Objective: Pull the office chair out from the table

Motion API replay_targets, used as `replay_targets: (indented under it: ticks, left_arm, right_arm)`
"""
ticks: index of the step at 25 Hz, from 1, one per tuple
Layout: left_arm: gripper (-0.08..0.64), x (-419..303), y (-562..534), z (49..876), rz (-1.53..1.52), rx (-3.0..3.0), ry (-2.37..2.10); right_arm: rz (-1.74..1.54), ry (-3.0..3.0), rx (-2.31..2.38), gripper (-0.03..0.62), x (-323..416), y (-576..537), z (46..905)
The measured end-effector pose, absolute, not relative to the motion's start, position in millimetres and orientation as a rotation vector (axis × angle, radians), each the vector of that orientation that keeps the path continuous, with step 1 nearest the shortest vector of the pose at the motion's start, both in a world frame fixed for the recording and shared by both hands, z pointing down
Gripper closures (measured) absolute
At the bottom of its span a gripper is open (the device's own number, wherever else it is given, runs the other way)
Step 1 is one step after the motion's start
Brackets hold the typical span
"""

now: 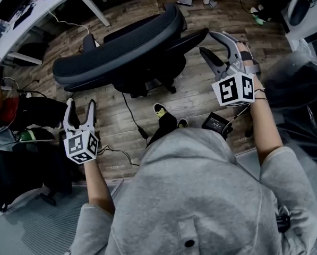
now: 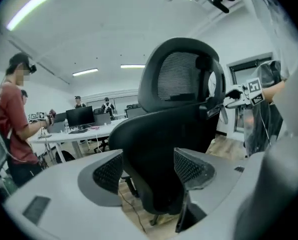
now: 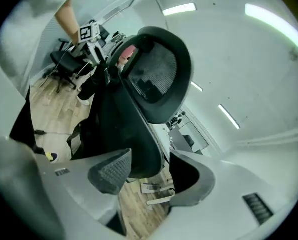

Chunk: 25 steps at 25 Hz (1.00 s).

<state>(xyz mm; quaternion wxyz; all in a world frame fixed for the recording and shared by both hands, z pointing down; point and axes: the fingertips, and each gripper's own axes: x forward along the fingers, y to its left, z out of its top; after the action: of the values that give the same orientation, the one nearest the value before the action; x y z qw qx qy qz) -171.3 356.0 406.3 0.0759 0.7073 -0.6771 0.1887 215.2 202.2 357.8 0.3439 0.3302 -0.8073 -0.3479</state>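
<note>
Chair point(image 1: 121, 49) standing on floor point(image 1: 198, 97), clear of table point(image 1: 39, 4); left gripper point(image 1: 80, 106) and right gripper point(image 1: 207, 42) both spread wide, gripping nothing; pulling-out judged essentially complete.

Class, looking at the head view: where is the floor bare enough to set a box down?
Bare wooden floor lies beyond the office chair, and there is a smaller patch between its base and the power brick. The left side is crowded with black bags.
</note>
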Motion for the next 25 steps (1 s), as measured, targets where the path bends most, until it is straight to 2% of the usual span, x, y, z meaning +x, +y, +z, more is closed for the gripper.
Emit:
replay_targets:
  ticks: [2, 3, 4, 5, 6, 9, 12, 25]
  left_arm:
    - [0.236, -147, 362, 402, 0.526, 2.144, -2.052]
    - [0.243, -134, 364, 399, 0.521, 2.158, -2.074]
    - [0.318, -122, 366, 393, 0.511, 2.167, -2.105]
    - [0.504, -111, 368, 387, 0.484, 2.173, -2.133]
    - [0.548, -99, 370, 381, 0.438, 2.181, -2.143]
    - [0.548, -66, 371, 366, 0.292, 2.211, -2.109]
    - [0.548, -46, 373, 355, 0.260, 2.208, -2.108]
    - [0.548, -36, 393, 352, 0.245, 2.160, -2.142]
  right_arm:
    - [-0.804, -2.191, 0.940, 0.352, 222, 218, 352]
    - [-0.741, -2.248, 0.985, 0.403, 225, 227, 349]
    - [-0.664, -2.316, 1.027, 0.519, 226, 236, 346]
    - [-0.568, -2.392, 1.058, 0.540, 227, 245, 344]
    - [-0.454, -2.471, 1.080, 0.546, 226, 253, 343]
    - [-0.123, -2.674, 1.124, 0.549, 220, 274, 337]
    - [0.053, -2.773, 1.132, 0.552, 217, 285, 333]
    - [0.027, -2.805, 1.129, 0.552, 220, 305, 328]
